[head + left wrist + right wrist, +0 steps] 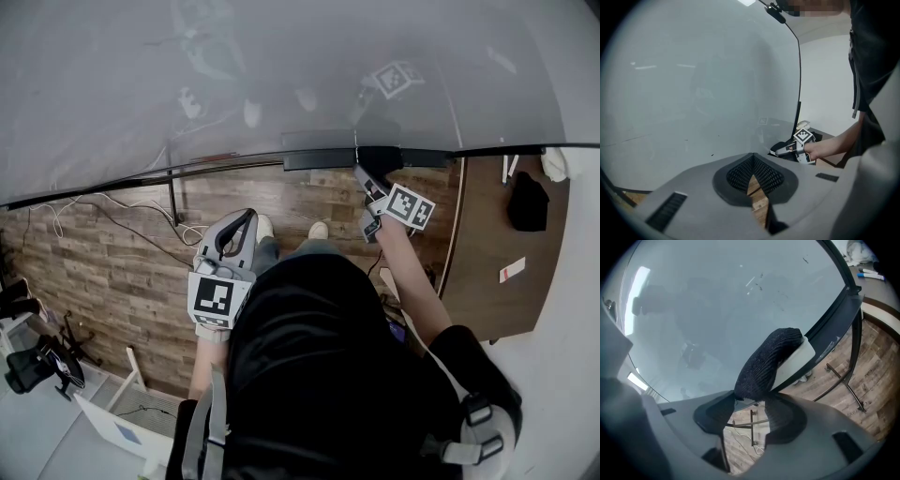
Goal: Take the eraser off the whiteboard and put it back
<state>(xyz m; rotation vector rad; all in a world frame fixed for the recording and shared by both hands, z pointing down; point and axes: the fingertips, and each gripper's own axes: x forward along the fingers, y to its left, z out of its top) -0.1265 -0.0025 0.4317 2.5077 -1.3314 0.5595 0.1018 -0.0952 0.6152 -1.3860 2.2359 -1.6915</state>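
The whiteboard (281, 75) fills the space ahead of me. The eraser (771, 359), black felt on a white body, leans against the board's lower edge with the felt towards the board. My right gripper (750, 404) is right below it. The eraser's near end sits at the fingertips, and the jaws stand apart without clearly squeezing it. In the head view the right gripper (364, 178) reaches up to the board's dark bottom rail (319, 157). My left gripper (246, 220) hangs back to the left over the floor, shut and empty (752, 164).
A brown table (487, 253) stands at the right with a black object (528, 202), markers (869, 273) and a small white slip (512, 270). The board's metal stand leg (853, 380) and loose cables (94, 211) are on the wooden floor. A black chair base (37, 366) is at the lower left.
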